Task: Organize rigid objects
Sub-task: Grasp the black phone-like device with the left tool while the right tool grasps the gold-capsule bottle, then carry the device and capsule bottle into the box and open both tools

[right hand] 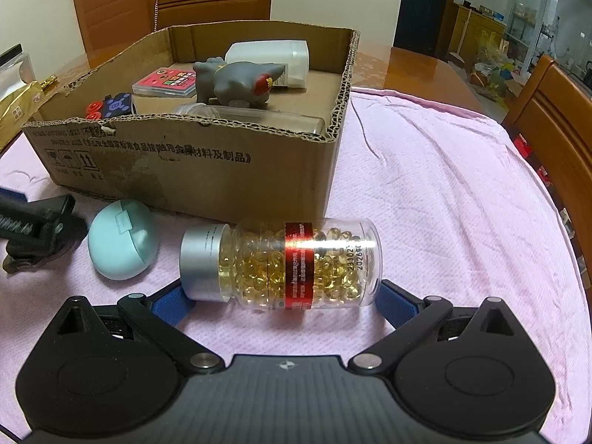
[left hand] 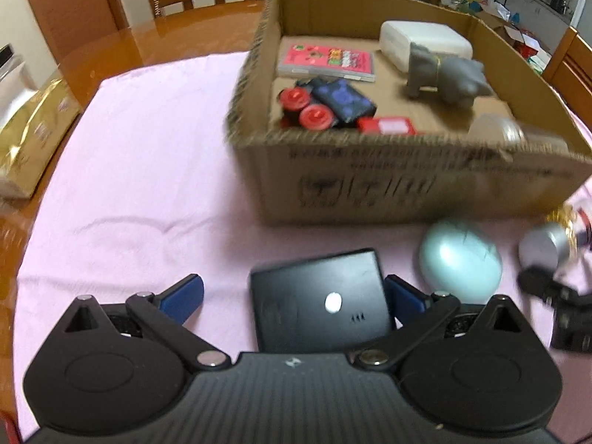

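We hold our left gripper (left hand: 292, 296) with jaws apart around the flat black rectangular case (left hand: 320, 301) at lower centre, while our right gripper (right hand: 281, 299), jaws apart, flanks the lying clear capsule bottle (right hand: 281, 264).

The left claw (left hand: 294, 301) stands wide open around a flat black case (left hand: 320, 301) lying on the pink cloth (left hand: 148, 170). Just right of it sits a pale teal egg-shaped case (left hand: 460, 261), close before the cardboard box (left hand: 407, 181).

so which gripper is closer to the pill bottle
Right. The right gripper has the pill bottle lying between its open fingers; the left gripper sits further left, around a black box.
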Available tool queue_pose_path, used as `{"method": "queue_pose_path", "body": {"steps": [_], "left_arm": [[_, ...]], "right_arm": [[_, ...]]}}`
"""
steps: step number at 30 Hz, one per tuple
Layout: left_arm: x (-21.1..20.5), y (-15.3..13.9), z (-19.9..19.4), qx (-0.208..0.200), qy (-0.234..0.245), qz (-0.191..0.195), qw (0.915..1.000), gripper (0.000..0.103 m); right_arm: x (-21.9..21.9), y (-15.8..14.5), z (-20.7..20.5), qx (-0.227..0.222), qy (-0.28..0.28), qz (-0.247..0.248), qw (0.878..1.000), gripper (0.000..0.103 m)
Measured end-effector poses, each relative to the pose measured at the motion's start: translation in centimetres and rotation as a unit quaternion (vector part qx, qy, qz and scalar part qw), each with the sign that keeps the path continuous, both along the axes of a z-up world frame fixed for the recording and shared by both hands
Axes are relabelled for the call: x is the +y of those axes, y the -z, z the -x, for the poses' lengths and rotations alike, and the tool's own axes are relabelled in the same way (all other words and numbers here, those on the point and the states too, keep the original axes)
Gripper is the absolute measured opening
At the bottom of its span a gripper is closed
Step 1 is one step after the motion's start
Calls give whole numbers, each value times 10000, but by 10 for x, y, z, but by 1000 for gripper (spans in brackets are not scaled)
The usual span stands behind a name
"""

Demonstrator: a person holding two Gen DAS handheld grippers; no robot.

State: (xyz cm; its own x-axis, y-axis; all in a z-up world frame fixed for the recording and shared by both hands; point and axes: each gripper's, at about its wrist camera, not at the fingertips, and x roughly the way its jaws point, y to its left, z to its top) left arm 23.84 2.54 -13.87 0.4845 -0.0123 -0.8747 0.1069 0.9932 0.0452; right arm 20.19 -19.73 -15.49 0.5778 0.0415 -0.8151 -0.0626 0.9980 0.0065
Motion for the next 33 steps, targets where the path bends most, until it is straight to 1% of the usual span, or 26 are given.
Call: {"method": "queue_pose_path", "body": {"steps": [3, 7, 9, 11, 13, 15, 17, 19, 23, 30, 33], "left_arm": [[11, -1, 13, 25, -32, 41, 10000, 102], [19, -1, 19, 34, 53, 76, 10000, 102], [18, -3, 18, 3, 199, 70, 9998, 97], [15, -7, 16, -57, 401, 62, 9992, 90], [13, -10, 13, -78, 643, 50, 9979, 86], [12, -11, 10, -25, 841, 37, 9964, 82], [13, -12, 7, 50, 969, 135, 9952, 72], [15, -13, 5, 121, 1027, 209, 9944, 70], [20, -14, 1, 55, 883, 207, 9959, 70], [38, -11, -11, 41, 308, 547, 9980, 70], [45, -13, -19, 67, 98, 803, 9967, 70]], "right_arm": [[0, 0, 1, -19, 4, -3, 10000, 103], [0, 1, 2, -72, -7, -6, 10000, 103], [0, 1, 3, -99, -1, -6, 10000, 103], [0, 1, 4, -109, 1, -6, 9999, 103], [0, 1, 3, -95, -8, -5, 10000, 103], [0, 1, 3, -78, -10, -4, 10000, 103], [0, 1, 3, -61, -8, -6, 10000, 103], [0, 0, 3, -65, -10, -6, 10000, 103], [0, 0, 1, -33, -13, -5, 10000, 103], [-1, -1, -3, 59, -86, -12, 9999, 103], [0, -1, -6, 134, -146, -10, 9998, 103]]}}
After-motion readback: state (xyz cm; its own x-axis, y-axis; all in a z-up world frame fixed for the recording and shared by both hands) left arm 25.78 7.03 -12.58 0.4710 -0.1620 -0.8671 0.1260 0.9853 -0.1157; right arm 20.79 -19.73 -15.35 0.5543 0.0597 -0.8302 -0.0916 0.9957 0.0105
